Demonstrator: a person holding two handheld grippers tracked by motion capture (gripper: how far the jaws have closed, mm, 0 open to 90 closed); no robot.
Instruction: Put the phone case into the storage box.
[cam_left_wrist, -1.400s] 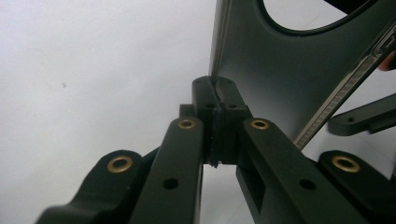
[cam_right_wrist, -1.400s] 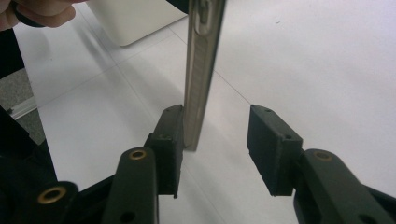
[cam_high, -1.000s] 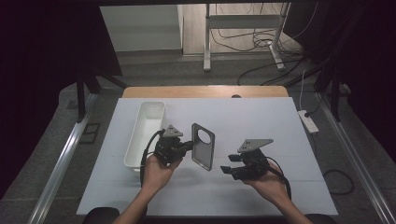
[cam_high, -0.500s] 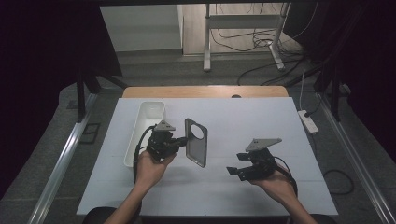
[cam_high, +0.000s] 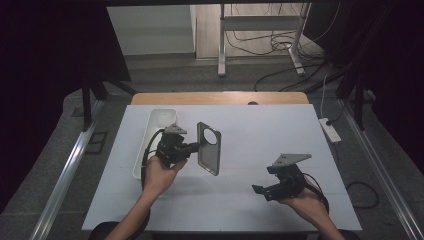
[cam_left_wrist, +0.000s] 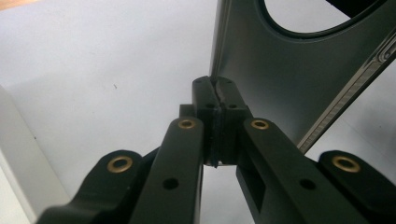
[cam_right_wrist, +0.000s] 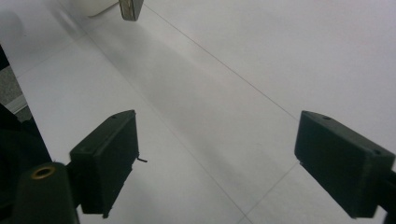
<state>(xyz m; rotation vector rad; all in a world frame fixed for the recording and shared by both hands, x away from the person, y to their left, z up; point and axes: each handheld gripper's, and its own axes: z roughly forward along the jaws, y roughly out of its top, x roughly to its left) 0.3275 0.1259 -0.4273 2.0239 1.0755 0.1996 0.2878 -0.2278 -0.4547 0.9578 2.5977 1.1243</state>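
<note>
- The left gripper (cam_high: 192, 147) is clenched on the edge of a dark grey, flat phone case with a round camera cutout (cam_high: 209, 148), holding it on edge above the white desk (cam_high: 260, 130), left of centre.
- In the left gripper view its pads (cam_left_wrist: 215, 100) pinch the case's thin rim.
- A long white plastic tray (cam_high: 152, 132) lies along the desk's left edge, just beside that hand.
- The right gripper (cam_high: 260, 190) hovers near the desk's front right corner; its jaws have just been opening and stand wide apart, with nothing between them.
</note>
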